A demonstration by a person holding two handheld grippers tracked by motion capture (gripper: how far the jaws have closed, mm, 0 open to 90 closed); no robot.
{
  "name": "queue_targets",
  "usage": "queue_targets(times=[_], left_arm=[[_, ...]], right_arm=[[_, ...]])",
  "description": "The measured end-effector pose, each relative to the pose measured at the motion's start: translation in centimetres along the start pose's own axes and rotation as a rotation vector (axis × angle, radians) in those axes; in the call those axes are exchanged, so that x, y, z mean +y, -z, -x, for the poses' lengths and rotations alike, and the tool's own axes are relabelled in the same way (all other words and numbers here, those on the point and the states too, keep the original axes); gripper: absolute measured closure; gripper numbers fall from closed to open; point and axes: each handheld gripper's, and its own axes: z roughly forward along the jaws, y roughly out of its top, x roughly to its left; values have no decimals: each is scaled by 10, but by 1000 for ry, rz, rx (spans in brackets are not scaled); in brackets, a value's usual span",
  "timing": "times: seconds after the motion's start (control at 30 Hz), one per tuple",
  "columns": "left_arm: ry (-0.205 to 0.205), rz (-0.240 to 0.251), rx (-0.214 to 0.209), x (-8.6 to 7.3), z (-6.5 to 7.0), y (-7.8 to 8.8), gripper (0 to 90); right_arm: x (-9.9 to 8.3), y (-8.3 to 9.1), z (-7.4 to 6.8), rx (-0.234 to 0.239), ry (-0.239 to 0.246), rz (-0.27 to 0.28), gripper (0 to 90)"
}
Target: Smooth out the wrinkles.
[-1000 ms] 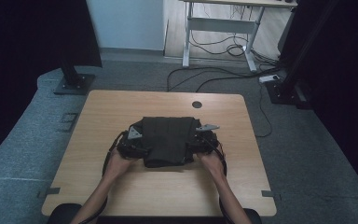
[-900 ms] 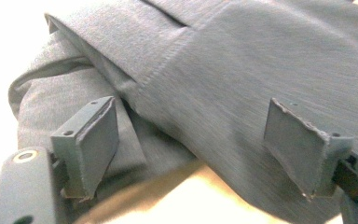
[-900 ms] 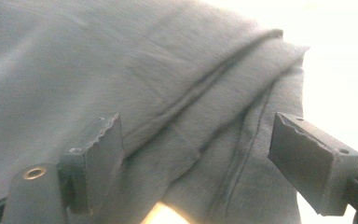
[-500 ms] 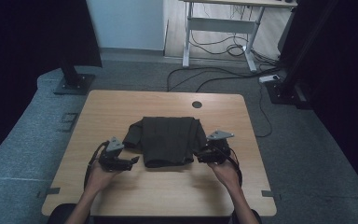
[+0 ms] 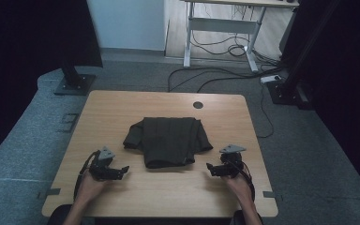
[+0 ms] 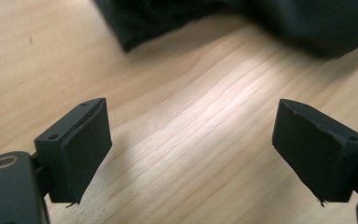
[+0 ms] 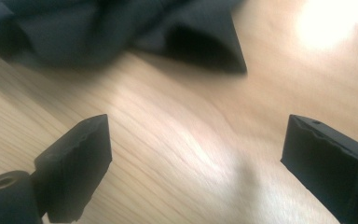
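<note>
Both pairs of fingers (image 6: 81, 149) gape empty, having just widened, left gripper (image 5: 121, 171) and right gripper (image 5: 212, 168) flanking the folded dark garment (image 5: 168, 139). Soft, light, floppy cloth, I'd say; pinch it at an edge or corner.

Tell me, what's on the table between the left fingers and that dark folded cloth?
Nothing: in the left gripper view, only bare wooden table lies between the open left gripper and the cloth.

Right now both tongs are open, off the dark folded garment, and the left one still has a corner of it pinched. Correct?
Not quite. The left tongs hold nothing: the left gripper view shows bare table between the open jaws, with the garment farther off. The rest stands: the right tongs are open too, both clear of the cloth.
</note>
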Motion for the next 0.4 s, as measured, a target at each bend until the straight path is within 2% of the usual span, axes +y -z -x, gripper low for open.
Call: queue_targets(times=[0.17, 0.2, 0.27, 0.4], left_arm=[[5, -9, 11, -2, -2, -5, 34], [6, -14, 14, -2, -2, -6, 34], [16, -25, 20, -1, -3, -7, 0], [18, -25, 23, -1, -3, -7, 0]], right_arm=[[-14, -12, 11, -6, -38, -37, 39], [-17, -14, 12, -19, -34, -30, 0], [-20, -16, 14, -37, -42, 3, 0], [-20, -17, 13, -44, -49, 6, 0]])
